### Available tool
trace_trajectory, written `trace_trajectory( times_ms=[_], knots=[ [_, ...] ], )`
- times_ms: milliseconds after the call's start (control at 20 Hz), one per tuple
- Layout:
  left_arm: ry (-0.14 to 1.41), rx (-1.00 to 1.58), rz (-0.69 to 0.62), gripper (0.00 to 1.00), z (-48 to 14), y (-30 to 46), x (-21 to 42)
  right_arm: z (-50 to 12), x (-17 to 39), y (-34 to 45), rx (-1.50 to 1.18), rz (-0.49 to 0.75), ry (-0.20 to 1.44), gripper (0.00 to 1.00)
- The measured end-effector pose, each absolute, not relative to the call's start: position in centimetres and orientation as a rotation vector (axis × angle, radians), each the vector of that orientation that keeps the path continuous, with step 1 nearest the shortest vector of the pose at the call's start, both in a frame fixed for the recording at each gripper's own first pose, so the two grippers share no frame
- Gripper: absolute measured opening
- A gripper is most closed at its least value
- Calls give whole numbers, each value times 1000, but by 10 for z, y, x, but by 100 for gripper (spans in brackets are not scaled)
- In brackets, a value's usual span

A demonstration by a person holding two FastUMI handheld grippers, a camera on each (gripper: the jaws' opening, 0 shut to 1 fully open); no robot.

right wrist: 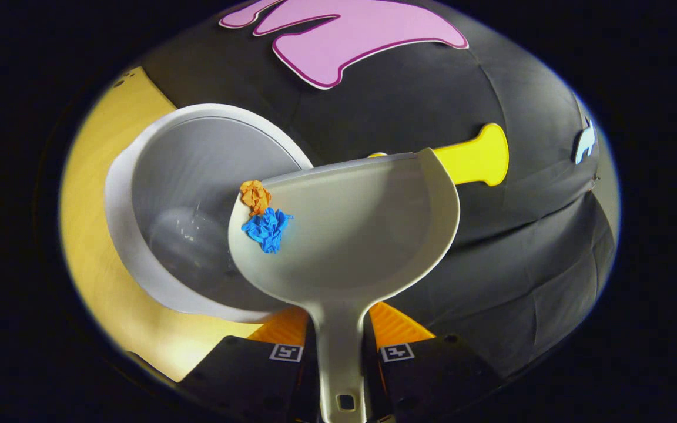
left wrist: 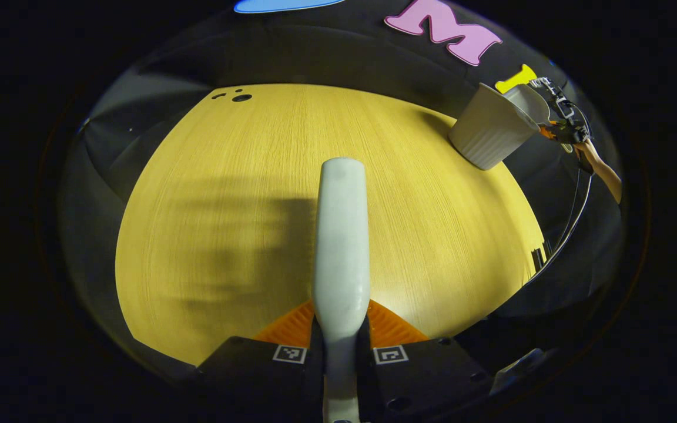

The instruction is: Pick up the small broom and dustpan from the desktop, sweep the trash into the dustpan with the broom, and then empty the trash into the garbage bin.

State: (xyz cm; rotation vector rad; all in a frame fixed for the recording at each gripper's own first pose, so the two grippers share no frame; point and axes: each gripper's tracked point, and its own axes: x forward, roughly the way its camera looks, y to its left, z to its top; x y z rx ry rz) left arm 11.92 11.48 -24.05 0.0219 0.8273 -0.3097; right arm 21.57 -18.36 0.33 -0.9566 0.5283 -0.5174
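clamped on the pale plastic dustpan (right wrist: 350,235) by right gripper (right wrist: 341,346), tilted over white ribbed garbage bin (right wrist: 197,205), blue paper wad (right wrist: 267,229) at lip: emptying, needing steeper tilt; left gripper (left wrist: 341,341) pinching white broom handle (left wrist: 341,235).

From the left gripper view we look across the table (left wrist: 227,194) toward the far bin (left wrist: 491,132); the right gripper view sits close above that bin (right wrist: 156,194).

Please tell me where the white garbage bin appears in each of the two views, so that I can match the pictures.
Left gripper view: garbage bin at upper right, at the far table edge.
Right gripper view: garbage bin left of centre, opening toward the camera, partly behind the dustpan.
Shared landmark: the wooden table.
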Motion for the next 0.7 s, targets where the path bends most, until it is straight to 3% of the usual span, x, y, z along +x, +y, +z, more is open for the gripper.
trace_trajectory(
  times_ms=[700],
  knots=[
    [858, 75, -355, 26, -242, 99, 120, 22, 223, -176, -1309, -568, 479, 33]
  ],
)
